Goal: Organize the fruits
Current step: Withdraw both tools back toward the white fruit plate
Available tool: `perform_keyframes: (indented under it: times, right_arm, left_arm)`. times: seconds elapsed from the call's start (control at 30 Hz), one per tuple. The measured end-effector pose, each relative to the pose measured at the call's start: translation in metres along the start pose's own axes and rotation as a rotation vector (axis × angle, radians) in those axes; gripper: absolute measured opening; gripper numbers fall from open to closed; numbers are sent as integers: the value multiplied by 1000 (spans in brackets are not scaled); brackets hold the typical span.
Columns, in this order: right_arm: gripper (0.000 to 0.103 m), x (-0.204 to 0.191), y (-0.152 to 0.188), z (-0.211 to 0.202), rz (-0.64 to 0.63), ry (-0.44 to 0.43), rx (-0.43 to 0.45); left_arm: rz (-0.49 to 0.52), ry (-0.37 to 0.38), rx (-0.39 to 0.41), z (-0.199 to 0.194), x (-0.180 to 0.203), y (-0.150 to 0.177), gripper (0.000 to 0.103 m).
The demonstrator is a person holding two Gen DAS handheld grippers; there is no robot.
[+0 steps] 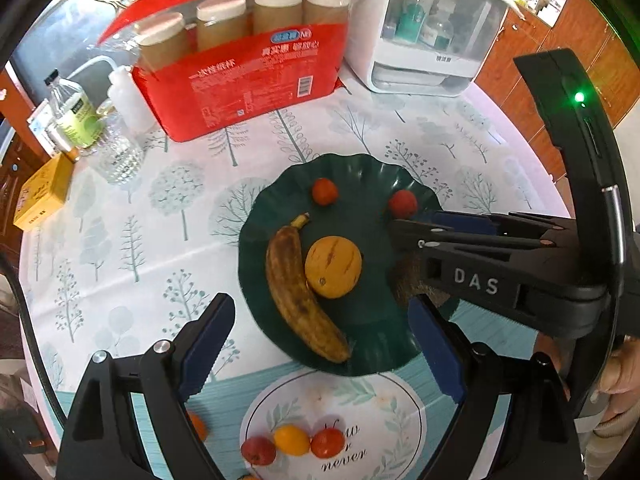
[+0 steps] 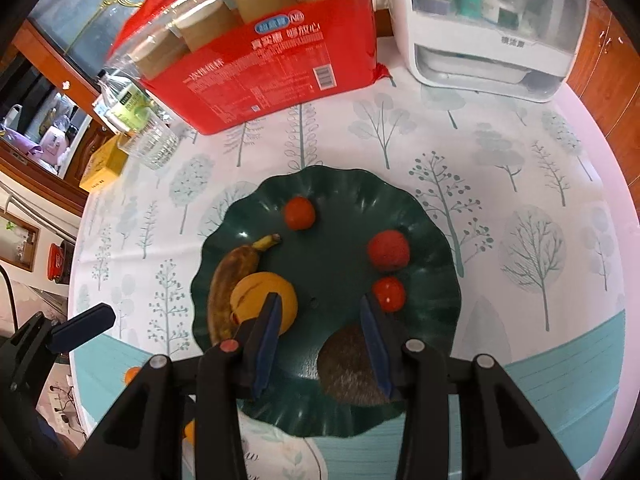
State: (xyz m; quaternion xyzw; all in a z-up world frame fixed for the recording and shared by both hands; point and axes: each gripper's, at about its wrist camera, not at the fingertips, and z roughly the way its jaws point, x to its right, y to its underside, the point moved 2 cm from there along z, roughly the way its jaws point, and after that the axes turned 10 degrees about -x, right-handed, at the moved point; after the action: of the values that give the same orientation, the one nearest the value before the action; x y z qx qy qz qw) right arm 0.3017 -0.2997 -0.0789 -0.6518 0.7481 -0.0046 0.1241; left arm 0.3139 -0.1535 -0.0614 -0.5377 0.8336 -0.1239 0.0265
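A dark green wavy plate (image 1: 356,204) (image 2: 332,256) holds a brown-spotted banana (image 1: 296,292) (image 2: 230,276), a round yellow fruit (image 1: 333,266) (image 2: 256,292), three small red fruits (image 2: 299,213) (image 2: 388,250) (image 2: 389,294) and a fuzzy brown kiwi (image 2: 346,364). My left gripper (image 1: 320,320) hangs wide open above the plate's near side with nothing in it. My right gripper (image 2: 320,304) (image 1: 404,236) is above the plate's right half, its jaws apart and empty, the kiwi below them. Loose fruits lie on the near table: two red (image 1: 258,450) (image 1: 327,442), one yellow (image 1: 292,440), one orange (image 1: 198,426).
A red pack of paper cups (image 1: 248,76) and a white appliance (image 1: 432,40) stand behind the plate. Bottles (image 1: 76,116), a glass (image 1: 120,156) and a yellow box (image 1: 40,196) crowd the far left. The round table drops off at right (image 2: 616,184).
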Motion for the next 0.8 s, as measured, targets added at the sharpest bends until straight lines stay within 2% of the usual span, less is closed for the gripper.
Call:
perform_keyframes:
  times: [0.8]
  right_arm:
    - [41, -38, 55, -87, -60, -25, 129]
  left_arm:
    - [-110, -53, 142, -105, -25, 65, 88]
